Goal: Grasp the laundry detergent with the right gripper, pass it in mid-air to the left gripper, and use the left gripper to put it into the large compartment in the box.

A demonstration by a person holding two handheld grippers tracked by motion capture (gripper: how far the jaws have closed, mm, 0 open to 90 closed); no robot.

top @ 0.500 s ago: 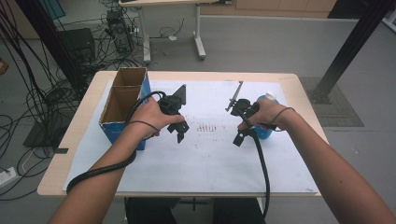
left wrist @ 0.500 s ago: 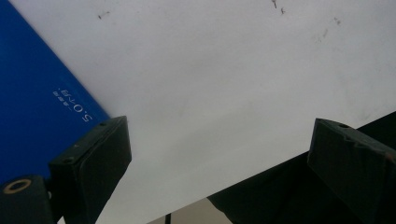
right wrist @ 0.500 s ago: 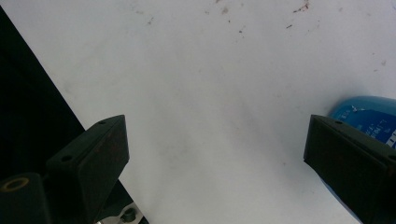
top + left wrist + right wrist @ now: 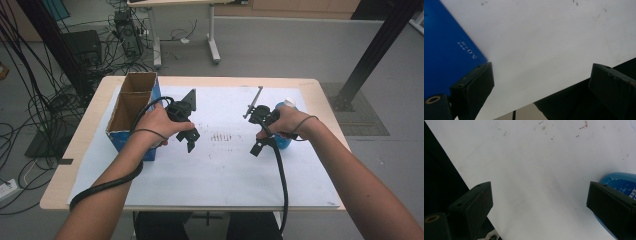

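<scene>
**Blue bottle lying beside my right gripper, both grippers released**

Blue bottle (image 4: pixel 285 140) is lying on the white sheet (image 4: pixel 225 170) toward the right side of the table (image 4: pixel 90 125), with its white cap (image 4: pixel 288 103) pointing away from me. My right hand (image 4: pixel 284 122) is passing over its middle, so part of its body is hidden in the high view.

I am holding my right gripper (image 4: pixel 256 148) just to the left of the bottle, jaws pointing down and back toward me. In the right gripper view, the jaws are standing wide apart with only bare sheet between them. The bottle (image 4: pixel 621 182) is showing just behind the right-hand jaw, outside the gap. I cannot tell whether that jaw is touching it.

I am holding my left gripper (image 4: pixel 190 140) in my left hand (image 4: pixel 157 125), near the open cardboard box (image 4: pixel 131 107) with blue sides standing at the left of the sheet. In the left gripper view, these jaws are also spread wide and gripping nothing. The blue box wall (image 4: pixel 446 47) is lying just behind the left-hand jaw.
</scene>
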